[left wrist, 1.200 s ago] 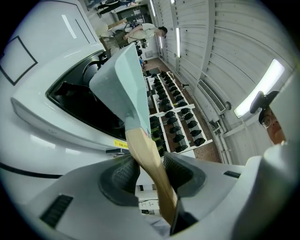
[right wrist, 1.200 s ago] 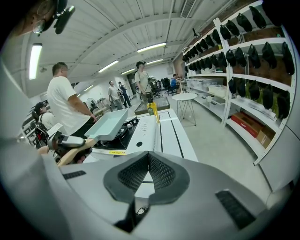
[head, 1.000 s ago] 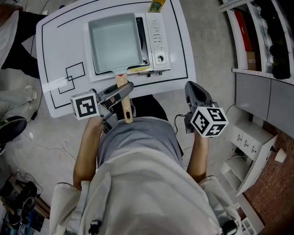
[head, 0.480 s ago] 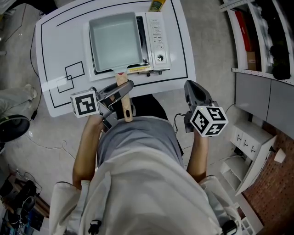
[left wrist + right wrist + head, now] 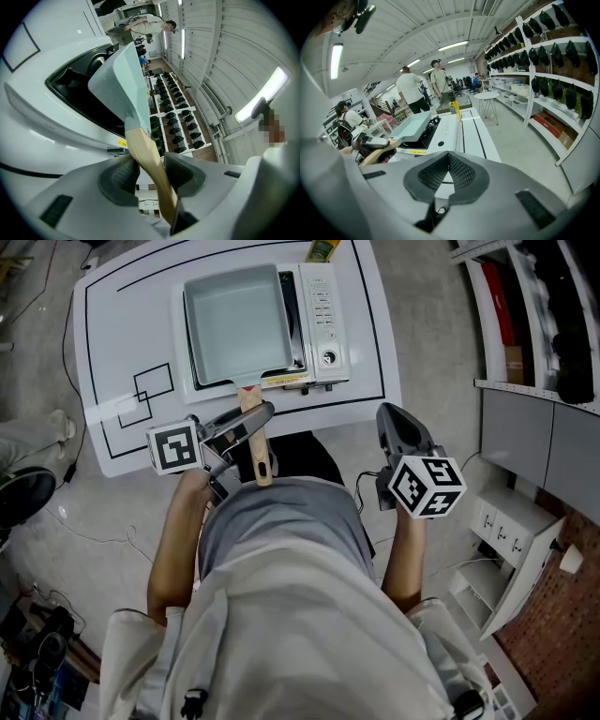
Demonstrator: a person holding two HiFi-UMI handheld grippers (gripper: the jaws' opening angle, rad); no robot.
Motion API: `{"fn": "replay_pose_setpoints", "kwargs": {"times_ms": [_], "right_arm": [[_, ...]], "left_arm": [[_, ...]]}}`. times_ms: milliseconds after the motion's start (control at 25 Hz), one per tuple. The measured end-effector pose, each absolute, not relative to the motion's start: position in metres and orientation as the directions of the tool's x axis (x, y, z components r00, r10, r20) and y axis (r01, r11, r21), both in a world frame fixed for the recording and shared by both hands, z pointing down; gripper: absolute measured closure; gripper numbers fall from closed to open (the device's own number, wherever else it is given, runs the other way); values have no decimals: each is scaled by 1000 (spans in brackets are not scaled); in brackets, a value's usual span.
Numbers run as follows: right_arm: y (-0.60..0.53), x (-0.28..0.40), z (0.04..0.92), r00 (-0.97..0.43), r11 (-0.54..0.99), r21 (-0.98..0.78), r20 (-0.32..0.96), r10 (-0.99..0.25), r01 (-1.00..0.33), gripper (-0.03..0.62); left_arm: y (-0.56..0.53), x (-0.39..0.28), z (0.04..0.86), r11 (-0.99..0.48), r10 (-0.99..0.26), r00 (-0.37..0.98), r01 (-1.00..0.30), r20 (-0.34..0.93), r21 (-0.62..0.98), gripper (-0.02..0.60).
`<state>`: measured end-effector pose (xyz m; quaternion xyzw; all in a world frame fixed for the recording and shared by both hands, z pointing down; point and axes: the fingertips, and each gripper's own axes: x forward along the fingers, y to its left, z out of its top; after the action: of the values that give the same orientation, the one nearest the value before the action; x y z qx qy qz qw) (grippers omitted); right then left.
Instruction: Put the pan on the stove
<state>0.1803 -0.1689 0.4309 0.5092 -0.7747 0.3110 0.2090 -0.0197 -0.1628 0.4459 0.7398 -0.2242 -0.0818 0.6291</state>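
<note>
A square pale-teal pan (image 5: 239,324) lies over the burner of the white table-top stove (image 5: 323,306); whether it rests on the burner I cannot tell. Its wooden handle (image 5: 259,463) sticks out over the table's front edge toward me. My left gripper (image 5: 253,425) is shut on that handle; in the left gripper view the pads clamp the wooden handle (image 5: 146,161) from both sides, with the pan (image 5: 123,86) tilted ahead. My right gripper (image 5: 390,414) hangs beyond the table's front edge at the right, shut and holding nothing. From the right gripper (image 5: 449,171) view, the pan (image 5: 410,126) shows at the left.
The stove stands on a white table (image 5: 122,334) marked with black lines. A yellow bottle (image 5: 321,249) stands behind the stove. Shelving (image 5: 525,296) and a white cabinet (image 5: 511,521) are at the right. People (image 5: 412,89) stand far behind the table.
The pan, the handle and both grippers have barely shifted. A person at the upper left edge has gone out of the head view.
</note>
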Motion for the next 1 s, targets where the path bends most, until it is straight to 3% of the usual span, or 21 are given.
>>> {"fn": "replay_pose_setpoints", "kwargs": {"times_ms": [1000], "right_arm": [[-168, 165, 429, -404, 300, -270, 640, -653, -915, 583]], "left_arm": [[-170, -17, 446, -96, -423, 901, -147, 94, 984, 426]]}}
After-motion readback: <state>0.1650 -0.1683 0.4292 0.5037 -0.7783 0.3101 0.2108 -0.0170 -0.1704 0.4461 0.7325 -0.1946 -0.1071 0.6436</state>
